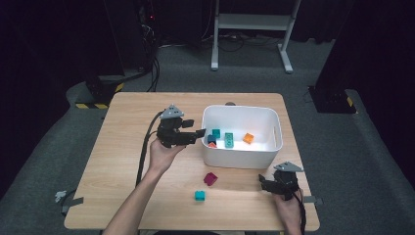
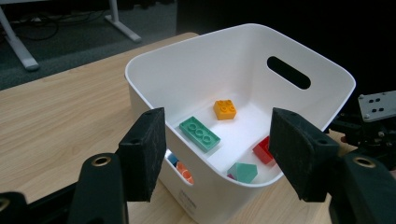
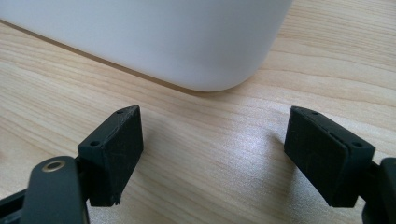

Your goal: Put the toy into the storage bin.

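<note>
Bin: white plastic bin [image 1: 242, 152] with rounded corners and slot handles, standing right of middle on the wooden bench [image 1: 122, 161].
Inside the bin: green brick [image 2: 200, 133], orange brick [image 2: 224, 109], red brick [image 2: 263, 150], teal piece [image 2: 243, 172].
Left gripper [image 1: 198, 133]: at the bin's left rim, jaws wide, nothing between them.
Right gripper [image 1: 263, 182]: near the bin's front right corner, low over the bench, jaws wide and empty.
Loose on the bench: magenta brick [image 1: 211, 178], teal brick [image 1: 199, 196], in front of the bin.

A wooden table [image 1: 122, 166] carries a white bin [image 1: 242, 157]. A magenta block [image 1: 211, 178] and a teal block [image 1: 199, 196] lie between the claws.
</note>
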{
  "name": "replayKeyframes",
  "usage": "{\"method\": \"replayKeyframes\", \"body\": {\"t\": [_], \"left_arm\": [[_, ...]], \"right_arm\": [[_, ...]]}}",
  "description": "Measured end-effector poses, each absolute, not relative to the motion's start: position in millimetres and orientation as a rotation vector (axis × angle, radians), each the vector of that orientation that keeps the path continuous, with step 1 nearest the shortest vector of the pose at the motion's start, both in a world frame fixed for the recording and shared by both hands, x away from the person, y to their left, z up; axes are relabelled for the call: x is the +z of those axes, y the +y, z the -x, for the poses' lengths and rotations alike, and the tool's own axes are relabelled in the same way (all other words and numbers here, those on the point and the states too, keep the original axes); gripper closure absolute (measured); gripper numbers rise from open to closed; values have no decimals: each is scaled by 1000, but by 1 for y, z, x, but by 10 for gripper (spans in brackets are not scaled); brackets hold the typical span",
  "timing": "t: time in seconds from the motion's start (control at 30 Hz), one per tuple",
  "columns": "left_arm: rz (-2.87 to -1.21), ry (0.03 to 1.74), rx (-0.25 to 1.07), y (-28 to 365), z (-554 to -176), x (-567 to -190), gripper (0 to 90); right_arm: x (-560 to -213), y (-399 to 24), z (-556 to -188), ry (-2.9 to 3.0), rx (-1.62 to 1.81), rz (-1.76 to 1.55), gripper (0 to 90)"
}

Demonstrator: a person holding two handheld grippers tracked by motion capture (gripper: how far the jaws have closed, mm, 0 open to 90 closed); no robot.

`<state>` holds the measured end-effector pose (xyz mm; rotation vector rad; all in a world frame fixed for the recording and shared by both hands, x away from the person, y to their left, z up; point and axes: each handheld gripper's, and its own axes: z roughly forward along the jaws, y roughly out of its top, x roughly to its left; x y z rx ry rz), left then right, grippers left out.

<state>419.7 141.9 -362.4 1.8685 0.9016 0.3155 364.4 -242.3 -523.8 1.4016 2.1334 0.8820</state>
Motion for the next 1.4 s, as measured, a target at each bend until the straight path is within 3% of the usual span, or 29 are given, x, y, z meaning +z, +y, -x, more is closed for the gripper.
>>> {"method": "replayKeyframes", "body": {"t": [0.7, 1.4], "left_arm": [[-1824, 1000, 386, 199, -377, -388, 358], [-1820, 1210, 441, 237, -334, -474, 347]], "right_arm": [[-524, -242, -365, 2134, 883, -1401, 193], [-524, -242, -365, 2140, 884, -1401, 179]]}}
